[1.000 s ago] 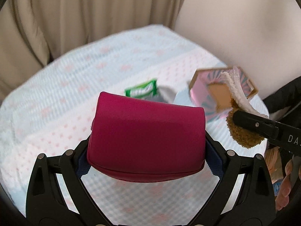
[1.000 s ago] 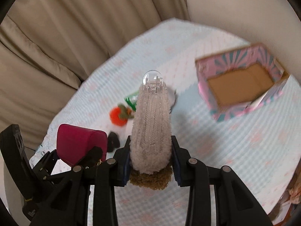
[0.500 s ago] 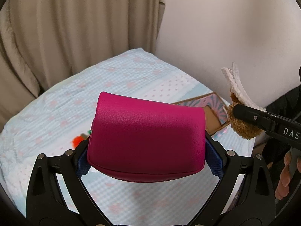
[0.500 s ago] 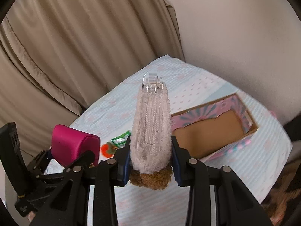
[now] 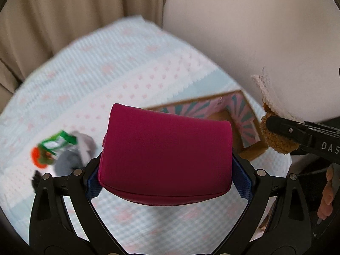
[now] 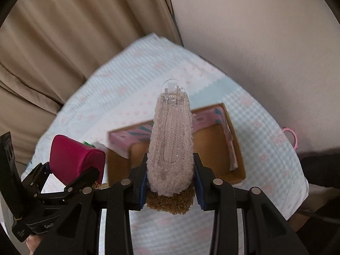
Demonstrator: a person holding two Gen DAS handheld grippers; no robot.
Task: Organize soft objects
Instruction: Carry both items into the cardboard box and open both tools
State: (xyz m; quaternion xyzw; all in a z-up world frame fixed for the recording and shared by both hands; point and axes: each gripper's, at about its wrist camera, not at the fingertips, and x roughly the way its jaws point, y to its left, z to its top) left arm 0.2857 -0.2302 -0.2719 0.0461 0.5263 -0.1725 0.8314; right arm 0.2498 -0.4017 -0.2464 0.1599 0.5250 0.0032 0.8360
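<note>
My left gripper [image 5: 165, 167] is shut on a magenta pouch [image 5: 166, 157] and holds it above the table; it also shows in the right wrist view [image 6: 74, 159]. My right gripper [image 6: 170, 182] is shut on a fluffy pale-pink hair clip [image 6: 171, 148] with a clear plastic spine and a brown plush end, held above the open pink patterned box [image 6: 231, 148]. The clip also shows at the right of the left wrist view [image 5: 274, 131]. The box [image 5: 244, 125] lies behind the pouch there.
A blue-and-pink checked cloth [image 5: 127, 74] covers the table. An orange and green plush [image 5: 40, 155], a green-labelled packet [image 5: 61, 142] and a grey soft item [image 5: 72, 159] lie at the left. A pink ring [image 6: 291, 136] lies at the right edge. Curtains and wall stand behind.
Both grippers have moved with their loads toward the box; the clip now hangs over the box's inside. The plush and packet have come back into the left wrist view.
</note>
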